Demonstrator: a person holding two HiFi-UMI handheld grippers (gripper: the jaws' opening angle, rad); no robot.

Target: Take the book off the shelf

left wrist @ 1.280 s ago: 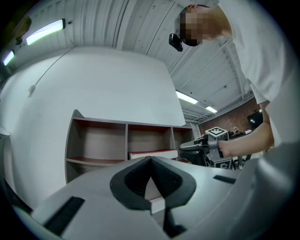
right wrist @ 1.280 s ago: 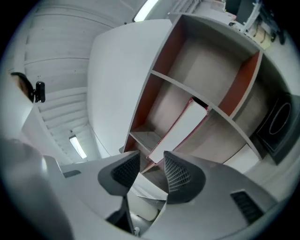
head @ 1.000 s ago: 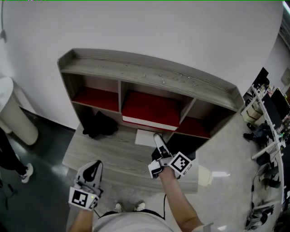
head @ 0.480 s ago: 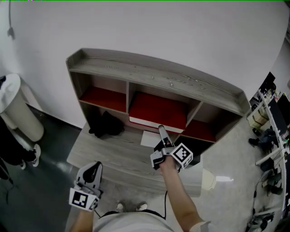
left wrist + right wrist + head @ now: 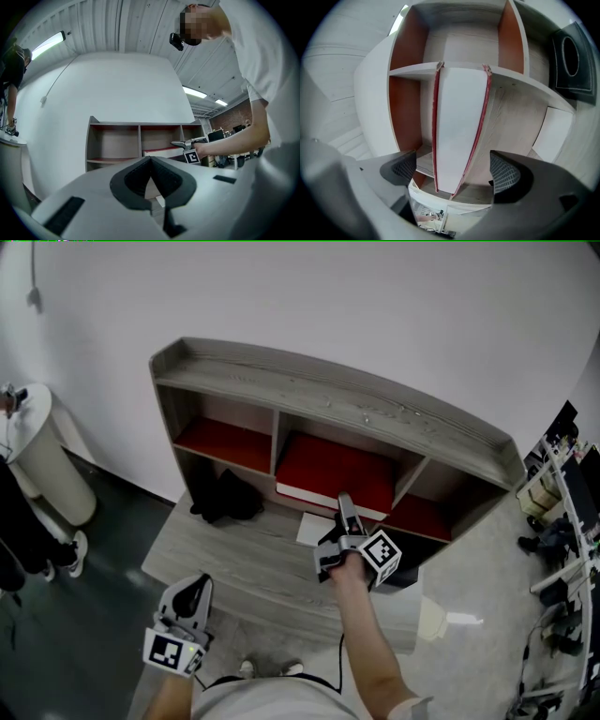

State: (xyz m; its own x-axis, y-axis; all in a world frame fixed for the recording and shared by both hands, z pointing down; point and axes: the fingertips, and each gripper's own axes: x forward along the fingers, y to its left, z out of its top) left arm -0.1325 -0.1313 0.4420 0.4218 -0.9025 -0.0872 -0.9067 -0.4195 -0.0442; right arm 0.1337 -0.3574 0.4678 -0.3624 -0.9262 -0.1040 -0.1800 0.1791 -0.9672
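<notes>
the book lay flat in the middle bay of the shelf, its near edge between the jaws of the right gripper, which had just opened wide and were not touching it. stiff, likely weighty: grip that edge deep. left gripper closed, empty.

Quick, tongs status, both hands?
Left tongs: shut, empty.
Right tongs: open, jaws have just been opening; red book sits between them, not gripped.

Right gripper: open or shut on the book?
Open. On the right gripper the jaws have just been opening; pads stand clear either side of the red book between them.
</notes>
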